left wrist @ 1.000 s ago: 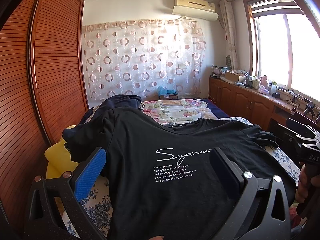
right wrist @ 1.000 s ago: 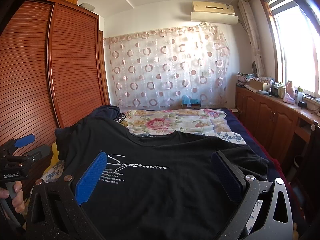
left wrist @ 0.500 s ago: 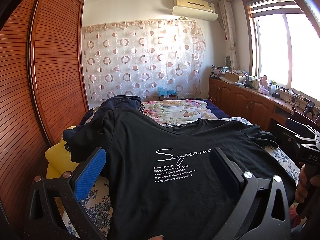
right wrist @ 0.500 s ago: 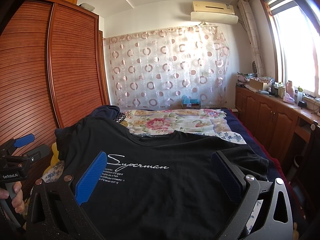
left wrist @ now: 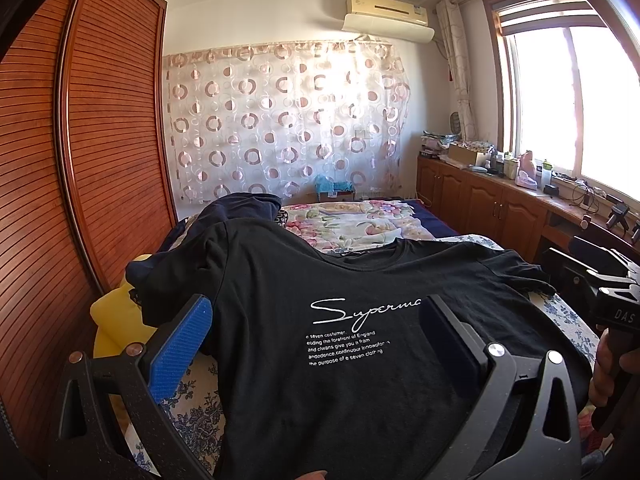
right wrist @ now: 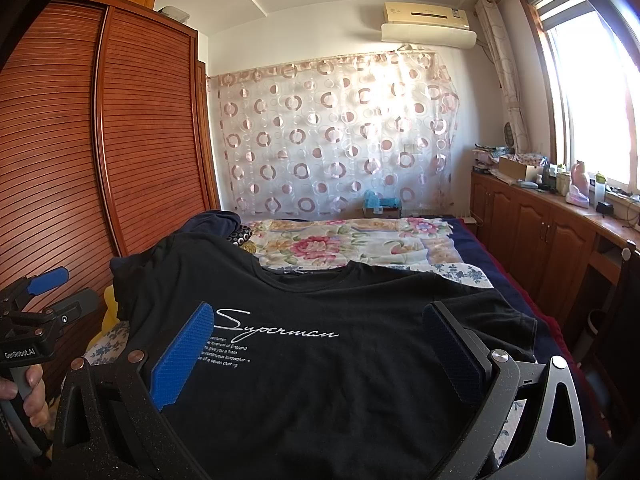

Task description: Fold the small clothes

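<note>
A black T-shirt (left wrist: 360,380) with white "Superman" lettering lies spread flat, front up, on the bed; it also shows in the right wrist view (right wrist: 320,380). My left gripper (left wrist: 316,316) is open and empty, held above the shirt's lower left part. My right gripper (right wrist: 320,324) is open and empty, above the shirt's lower right part. The right gripper's body (left wrist: 600,288) shows at the right edge of the left wrist view. The left gripper's body (right wrist: 36,320) shows at the left edge of the right wrist view.
A floral quilt (right wrist: 352,248) covers the far half of the bed. A dark blue garment (left wrist: 240,208) and a yellow cushion (left wrist: 116,312) lie at the left. A slatted wardrobe (left wrist: 80,184) stands left; low cabinets (right wrist: 540,232) line the right wall.
</note>
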The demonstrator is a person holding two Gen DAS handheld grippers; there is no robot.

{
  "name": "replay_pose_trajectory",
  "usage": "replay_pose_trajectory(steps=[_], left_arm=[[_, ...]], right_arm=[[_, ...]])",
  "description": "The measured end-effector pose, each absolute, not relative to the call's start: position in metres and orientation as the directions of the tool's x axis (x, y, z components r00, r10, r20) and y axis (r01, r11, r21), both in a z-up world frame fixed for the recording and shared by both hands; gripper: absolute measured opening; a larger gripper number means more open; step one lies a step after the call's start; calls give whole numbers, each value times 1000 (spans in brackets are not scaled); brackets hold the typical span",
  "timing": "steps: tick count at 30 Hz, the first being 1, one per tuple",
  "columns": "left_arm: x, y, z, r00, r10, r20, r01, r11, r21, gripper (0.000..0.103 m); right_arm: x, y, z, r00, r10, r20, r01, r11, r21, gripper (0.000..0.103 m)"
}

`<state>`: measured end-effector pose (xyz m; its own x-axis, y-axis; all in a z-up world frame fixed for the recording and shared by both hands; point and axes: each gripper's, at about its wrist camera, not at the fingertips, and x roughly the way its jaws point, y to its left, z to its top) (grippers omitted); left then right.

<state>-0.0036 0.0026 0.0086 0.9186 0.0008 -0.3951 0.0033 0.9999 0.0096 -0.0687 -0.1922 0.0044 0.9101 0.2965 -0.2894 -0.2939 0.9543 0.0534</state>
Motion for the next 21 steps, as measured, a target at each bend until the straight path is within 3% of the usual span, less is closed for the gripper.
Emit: replay_pose_trajectory(steps=[21], left_arm=[[-2,3,7,920,2,-392,3,1000,13,103]], right_arm=[[-70,-190,3,909,300,-289,-297,953,54,103]])
